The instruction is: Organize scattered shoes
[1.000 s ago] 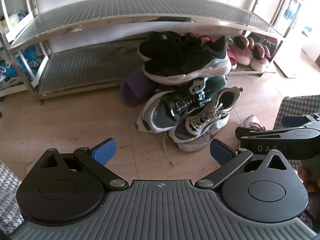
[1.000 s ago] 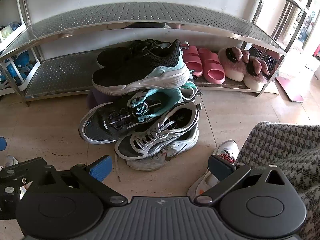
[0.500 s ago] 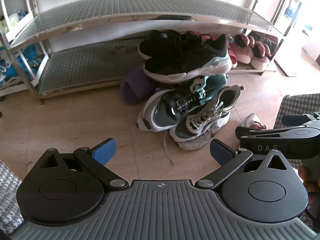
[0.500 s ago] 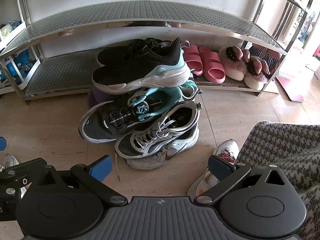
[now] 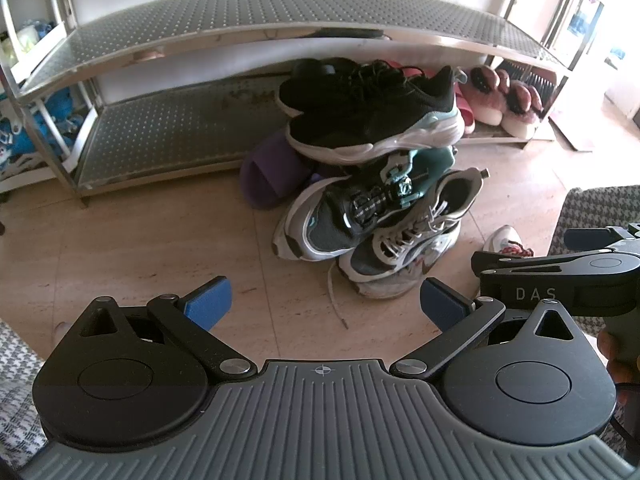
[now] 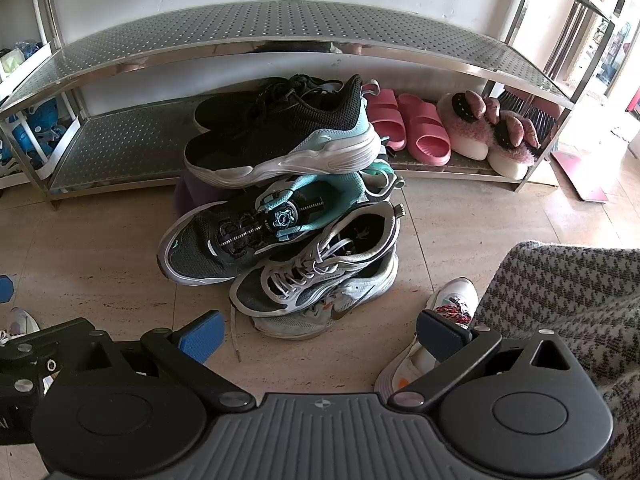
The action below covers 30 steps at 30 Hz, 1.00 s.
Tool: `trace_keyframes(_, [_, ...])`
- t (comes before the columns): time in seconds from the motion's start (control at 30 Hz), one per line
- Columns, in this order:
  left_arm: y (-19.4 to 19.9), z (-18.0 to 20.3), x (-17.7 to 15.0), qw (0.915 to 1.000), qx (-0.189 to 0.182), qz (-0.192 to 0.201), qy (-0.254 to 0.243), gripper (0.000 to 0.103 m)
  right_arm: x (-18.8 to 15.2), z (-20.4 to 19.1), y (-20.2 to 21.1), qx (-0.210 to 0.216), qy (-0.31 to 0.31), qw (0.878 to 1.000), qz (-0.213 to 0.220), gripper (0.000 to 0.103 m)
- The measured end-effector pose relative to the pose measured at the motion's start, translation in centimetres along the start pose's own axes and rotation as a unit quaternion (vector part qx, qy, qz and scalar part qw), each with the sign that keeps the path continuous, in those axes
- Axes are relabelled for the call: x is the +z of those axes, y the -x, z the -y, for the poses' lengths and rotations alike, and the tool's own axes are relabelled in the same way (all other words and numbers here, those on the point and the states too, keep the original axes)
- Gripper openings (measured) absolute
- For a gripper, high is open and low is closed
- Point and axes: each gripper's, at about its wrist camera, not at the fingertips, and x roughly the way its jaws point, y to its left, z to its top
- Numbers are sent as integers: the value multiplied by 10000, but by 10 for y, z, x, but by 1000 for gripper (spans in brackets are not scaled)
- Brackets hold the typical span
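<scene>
A pile of sneakers lies on the floor in front of a metal shoe rack [image 6: 280,32]. On top is a black sneaker with a white sole [image 6: 288,136], also in the left wrist view [image 5: 372,120]. Under it lies a dark teal dial-lace sneaker [image 6: 248,236], then a grey laced sneaker [image 6: 316,268] on a white one [image 6: 320,316]. A purple slide [image 5: 268,176] sticks out at the pile's left. My left gripper [image 5: 326,302] and right gripper [image 6: 318,334] are both open and empty, short of the pile.
Pink slides [image 6: 408,124] and fluffy pink slippers [image 6: 488,132] sit on the rack's lower shelf at the right. The person's white shoe [image 6: 448,304] and houndstooth trouser leg [image 6: 560,300] are at the right. The lower shelf's left part [image 6: 132,144] is bare.
Both wrist views have shifted very slightly toward the pile. Both grippers stay open; no shoe has moved.
</scene>
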Motion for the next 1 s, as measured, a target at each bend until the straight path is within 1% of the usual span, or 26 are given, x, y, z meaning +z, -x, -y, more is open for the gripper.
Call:
trace_keyframes(0.4, [-1,-1,0,10000,17,-27,-2,103,1,0,-1,12,-2,10000,-9,102])
trace_keyframes(0.57, [-1,-2,1,9999,111,-82,-43,103,1,0,-1,22,-7,10000,-14,102])
trace_keyframes(0.77, [1,-5,7,9994,250,-102,-221,103,3,0,-2,17,-54,10000,-34,102])
trace_keyframes(1.0, [-4,-12,28,9979,207,-323,-530,103,4,-3,-5,-65,-1,10000,-29,102])
